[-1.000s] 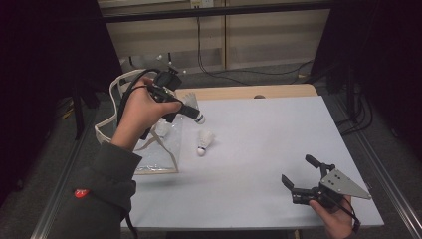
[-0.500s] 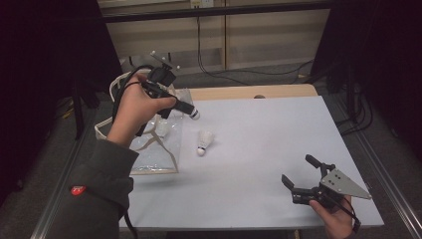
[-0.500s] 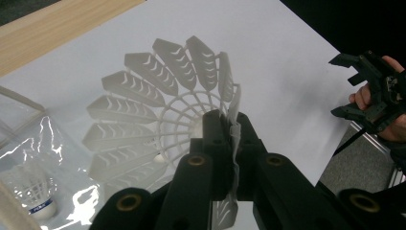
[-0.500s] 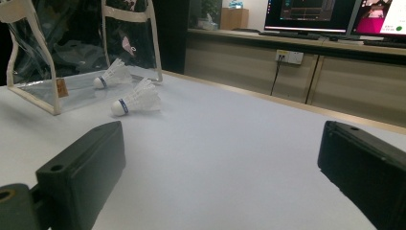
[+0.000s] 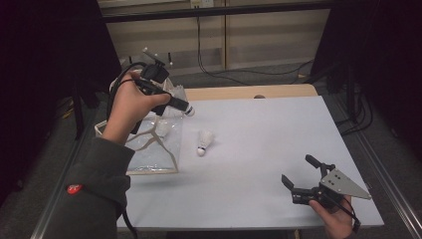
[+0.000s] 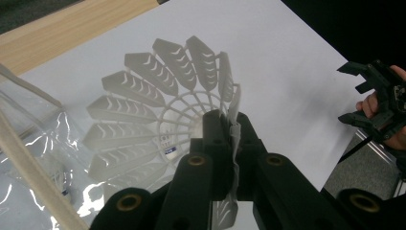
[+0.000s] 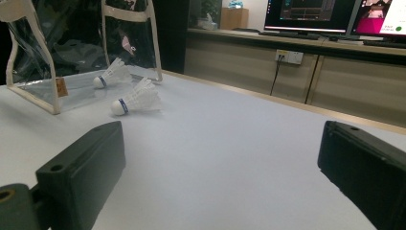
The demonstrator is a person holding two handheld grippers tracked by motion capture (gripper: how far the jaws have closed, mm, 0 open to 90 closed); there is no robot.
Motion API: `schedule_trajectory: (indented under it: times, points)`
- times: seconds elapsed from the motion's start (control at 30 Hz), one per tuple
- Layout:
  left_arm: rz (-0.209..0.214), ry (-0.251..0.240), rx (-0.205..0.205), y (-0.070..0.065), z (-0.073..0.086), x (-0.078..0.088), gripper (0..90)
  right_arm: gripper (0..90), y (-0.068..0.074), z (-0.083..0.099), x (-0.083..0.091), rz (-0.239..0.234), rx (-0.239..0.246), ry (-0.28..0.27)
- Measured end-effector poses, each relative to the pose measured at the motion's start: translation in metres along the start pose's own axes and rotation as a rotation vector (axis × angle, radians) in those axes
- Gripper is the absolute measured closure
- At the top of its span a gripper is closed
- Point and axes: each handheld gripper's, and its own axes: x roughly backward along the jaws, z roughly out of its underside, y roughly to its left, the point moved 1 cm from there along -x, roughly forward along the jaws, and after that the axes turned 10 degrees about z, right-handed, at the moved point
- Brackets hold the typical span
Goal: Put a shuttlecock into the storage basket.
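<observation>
The left tongs (image 5: 185, 107) are raised at the far left in a hand (image 5: 130, 107) with a bent wrist, jaws pinched together. The right tongs (image 5: 300, 175) sit low at the near right, level, jaws spread wide.

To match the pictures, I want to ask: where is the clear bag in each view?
High view: bag at left, under the left gripper.
Left gripper view: bag in the bottom-left corner.
Right gripper view: bag at top left.
Shared landmark: the white table.
</observation>
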Motion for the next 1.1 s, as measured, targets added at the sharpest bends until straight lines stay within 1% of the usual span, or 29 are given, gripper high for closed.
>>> schedule_trajectory:
  times: [0.07, 0.13, 0.27, 0.37, 0.43, 0.47, 0.63, 0.7, 0.77, 0.87, 0.97, 1.0, 1.1]
  points:
    - [-0.003, -0.003, 0.002, 0.001, 0.0, 0.001, 87.8, 2.4, 0.0, 0.0, 0.0, -0.001, 0.0, 0.0]
    - [-0.005, 0.005, 0.001, 0.002, 0.0, 0.002, 87.9, 2.4, 0.0, 0.0, 0.0, -0.003, 0.0, -0.003]
    - [-0.012, -0.001, 0.003, 0.004, -0.001, 0.003, 87.9, 2.4, 0.0, 0.0, 0.0, -0.004, -0.002, -0.002]
    - [-0.02, -0.01, 0.009, 0.006, -0.001, 0.006, 87.9, 2.4, 0.0, 0.0, 0.0, -0.001, 0.001, -0.001]
    - [-0.024, -0.019, 0.021, 0.007, 0.0, 0.007, 87.9, 2.4, 0.0, 0.0, 0.0, -0.003, -0.002, 0.0]
    - [-0.024, -0.015, 0.015, 0.008, 0.0, 0.009, 87.8, 2.4, 0.0, 0.0, 0.0, -0.002, -0.002, 0.001]
    - [-0.037, -0.02, 0.02, 0.01, 0.002, 0.013, 87.9, 2.5, 0.0, 0.0, 0.0, -0.002, 0.0, -0.001]
    - [-0.038, -0.031, 0.029, 0.011, 0.002, 0.014, 87.8, 2.5, 0.0, 0.0, 0.0, -0.003, 0.002, -0.003]
    - [-0.036, -0.018, 0.024, 0.012, 0.002, 0.015, 87.8, 2.4, 0.0, 0.0, 0.0, -0.002, 0.003, -0.001]
    - [-0.039, -0.026, 0.029, 0.013, 0.002, 0.018, 87.8, 2.4, 0.001, 0.0, 0.0, -0.002, 0.001, 0.001]
    - [-0.054, -0.027, 0.036, 0.013, 0.002, 0.02, 87.8, 2.4, 0.001, 0.0, 0.0, -0.002, 0.002, -0.001]
    - [-0.051, -0.022, 0.031, 0.014, 0.002, 0.021, 87.8, 2.4, 0.001, 0.0, 0.0, -0.002, 0.001, 0.0]
    - [-0.054, -0.03, 0.036, 0.014, 0.002, 0.023, 87.8, 2.4, 0.0, 0.0, 0.0, -0.002, 0.001, 0.001]
